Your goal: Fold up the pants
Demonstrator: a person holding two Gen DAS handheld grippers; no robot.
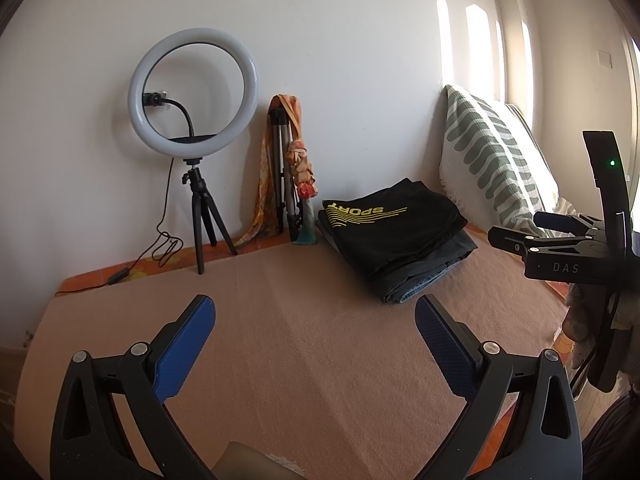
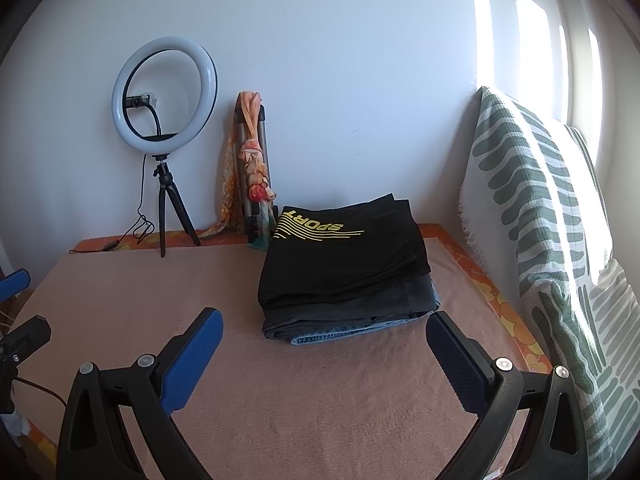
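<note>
A stack of folded clothes lies at the back right of the pink blanket point(image 1: 300, 340). On top are folded black pants point(image 1: 390, 226) with a yellow "SPORT" print; they also show in the right wrist view point(image 2: 340, 256). Dark grey and denim garments point(image 2: 348, 326) lie under them. My left gripper point(image 1: 314, 320) is open and empty, held above bare blanket in front of the stack. My right gripper point(image 2: 324, 336) is open and empty, just in front of the stack's near edge. The right gripper also appears in the left wrist view point(image 1: 560, 240).
A ring light on a small tripod point(image 1: 192, 96) stands at the back left with its cable trailing over the blanket. A folded tripod wrapped in an orange scarf point(image 1: 286, 168) leans on the wall. A green-patterned pillow point(image 2: 536, 216) stands along the right side.
</note>
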